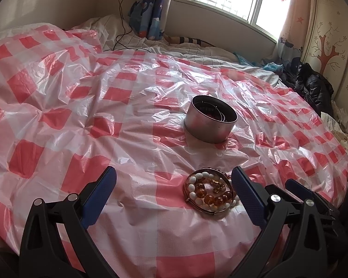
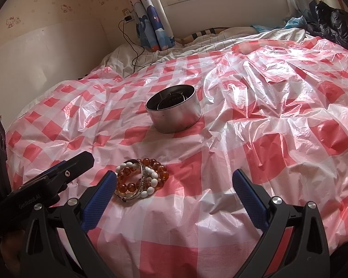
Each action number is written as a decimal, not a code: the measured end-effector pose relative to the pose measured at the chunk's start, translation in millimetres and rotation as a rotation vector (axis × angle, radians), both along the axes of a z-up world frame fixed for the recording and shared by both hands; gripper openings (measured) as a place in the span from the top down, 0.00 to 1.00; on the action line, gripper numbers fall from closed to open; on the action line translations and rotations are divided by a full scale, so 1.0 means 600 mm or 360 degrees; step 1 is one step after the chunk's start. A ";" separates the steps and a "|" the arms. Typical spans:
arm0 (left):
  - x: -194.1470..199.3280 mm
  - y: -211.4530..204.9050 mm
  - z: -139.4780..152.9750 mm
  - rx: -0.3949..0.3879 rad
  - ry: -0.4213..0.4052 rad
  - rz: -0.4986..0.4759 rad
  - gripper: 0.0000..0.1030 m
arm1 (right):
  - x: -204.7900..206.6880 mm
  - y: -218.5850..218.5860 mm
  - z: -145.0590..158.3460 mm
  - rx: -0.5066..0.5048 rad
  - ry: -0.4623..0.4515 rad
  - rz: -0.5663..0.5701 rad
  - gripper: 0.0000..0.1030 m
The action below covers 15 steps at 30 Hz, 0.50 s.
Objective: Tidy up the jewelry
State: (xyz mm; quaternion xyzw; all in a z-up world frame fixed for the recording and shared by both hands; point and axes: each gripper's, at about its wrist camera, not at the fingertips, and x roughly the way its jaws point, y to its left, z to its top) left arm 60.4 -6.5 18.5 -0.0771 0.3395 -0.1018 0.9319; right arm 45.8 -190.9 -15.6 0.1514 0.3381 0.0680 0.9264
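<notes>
Sunlit from a window, the bed [image 1: 58, 115] carried a red-and-white checked plastic sheet [image 2: 278, 120]. A round metal tin [image 1: 211, 122] stood upright mid-sheet, thin bangles apparently inside. Nearer, a pile of bracelets [image 1: 211, 192], amber beads, white beads and a metal bangle, lay flat and roughly round, without a clear long axis. The left hand-held gripper [image 1: 174, 183] was spread, its right finger just beside the pile. The right hand-held gripper [image 2: 174, 183], also spread, had the pile beside its left finger. Both were about equally near.
</notes>
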 end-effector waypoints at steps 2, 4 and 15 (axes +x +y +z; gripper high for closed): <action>0.000 0.000 0.000 0.0001 -0.0001 -0.0001 0.08 | -0.001 0.000 0.000 -0.0001 -0.0003 -0.0001 0.07; 0.000 0.000 0.000 0.0001 -0.0002 -0.0001 0.07 | -0.001 -0.001 0.000 -0.0001 -0.0004 -0.0001 0.07; 0.003 0.004 -0.001 0.0001 0.0009 0.0013 0.08 | -0.001 -0.002 0.001 0.0004 -0.0003 -0.0008 0.07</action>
